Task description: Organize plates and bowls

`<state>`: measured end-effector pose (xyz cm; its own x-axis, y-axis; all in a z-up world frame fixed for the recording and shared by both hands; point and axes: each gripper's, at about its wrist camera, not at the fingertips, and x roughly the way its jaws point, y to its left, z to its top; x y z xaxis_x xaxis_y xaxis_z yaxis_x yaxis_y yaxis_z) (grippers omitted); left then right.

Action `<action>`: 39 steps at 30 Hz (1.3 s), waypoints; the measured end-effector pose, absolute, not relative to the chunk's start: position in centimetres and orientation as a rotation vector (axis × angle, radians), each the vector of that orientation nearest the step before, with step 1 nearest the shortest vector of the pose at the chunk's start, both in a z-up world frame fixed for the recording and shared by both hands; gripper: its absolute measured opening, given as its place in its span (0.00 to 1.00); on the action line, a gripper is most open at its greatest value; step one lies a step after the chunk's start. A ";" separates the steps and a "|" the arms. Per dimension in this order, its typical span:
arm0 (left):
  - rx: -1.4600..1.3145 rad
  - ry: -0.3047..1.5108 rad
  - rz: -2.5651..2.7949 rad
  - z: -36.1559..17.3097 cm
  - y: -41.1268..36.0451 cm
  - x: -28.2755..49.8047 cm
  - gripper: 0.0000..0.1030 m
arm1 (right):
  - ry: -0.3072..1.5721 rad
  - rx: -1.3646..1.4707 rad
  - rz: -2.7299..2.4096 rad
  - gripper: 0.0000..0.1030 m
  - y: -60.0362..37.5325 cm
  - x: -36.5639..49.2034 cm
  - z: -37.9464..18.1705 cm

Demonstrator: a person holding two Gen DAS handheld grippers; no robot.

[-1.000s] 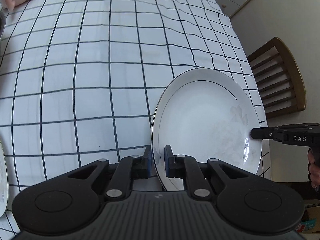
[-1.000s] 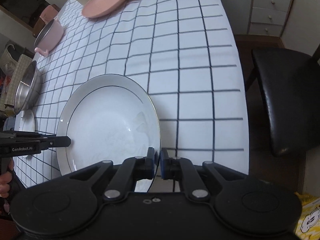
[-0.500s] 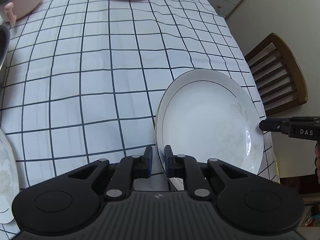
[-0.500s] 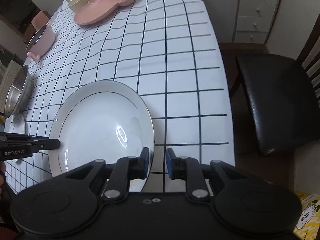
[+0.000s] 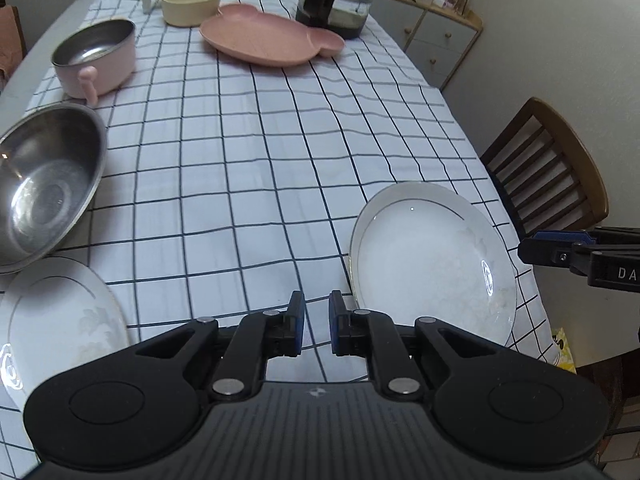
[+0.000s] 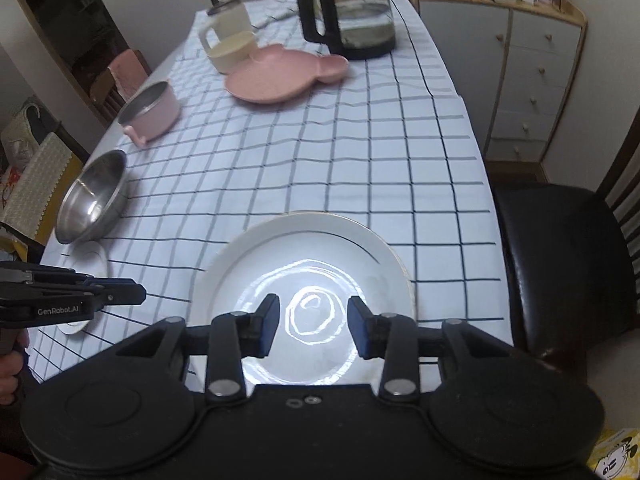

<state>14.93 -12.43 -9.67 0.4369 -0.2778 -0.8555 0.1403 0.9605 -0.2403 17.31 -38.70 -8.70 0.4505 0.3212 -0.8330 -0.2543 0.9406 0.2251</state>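
Nearest to me, my right gripper (image 6: pixel 312 326) hangs over the white plate (image 6: pixel 304 300) with its jaws spread wide and nothing between them. My left gripper (image 5: pixel 316 330) sits beside that plate with a narrow gap between its jaws, also empty. The plate lies flat on the checked worktop (image 5: pixel 248 152) right by the near corner, and I judge that the main hazard: a careless nudge from either gripper could slide it off the edge toward the chair (image 6: pixel 560 264). A second white plate (image 5: pixel 56 324) lies at my left, just beside the steel bowl (image 5: pixel 44 188); sliding one plate toward the other could knock the bowl, which looks tilted. Further off, the pink pot (image 5: pixel 96 60), pink tray (image 5: pixel 272 40), cream bowl (image 5: pixel 191 4) and glass jug (image 6: pixel 352 12) crowd the far end, so a long reach risks clipping the jug.
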 end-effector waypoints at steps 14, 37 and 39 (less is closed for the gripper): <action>-0.159 0.955 -0.186 -6.5 -6.7 10.6 0.55 | 0.904 0.031 0.431 0.63 -30.9 13.0 -5.6; -0.154 0.912 0.086 -9.3 7.5 6.9 0.75 | 0.869 -0.015 0.539 1.00 -16.2 11.4 -9.1; -0.147 0.927 0.097 -10.2 8.5 7.0 0.75 | 0.883 -0.024 0.544 1.00 -15.1 11.7 -10.0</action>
<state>6.97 8.48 -10.20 0.5970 0.0201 -0.8020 -0.1464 0.9856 -0.0843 11.67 -15.14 -10.00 0.5087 0.4419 -0.7389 -0.4617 0.8644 0.1992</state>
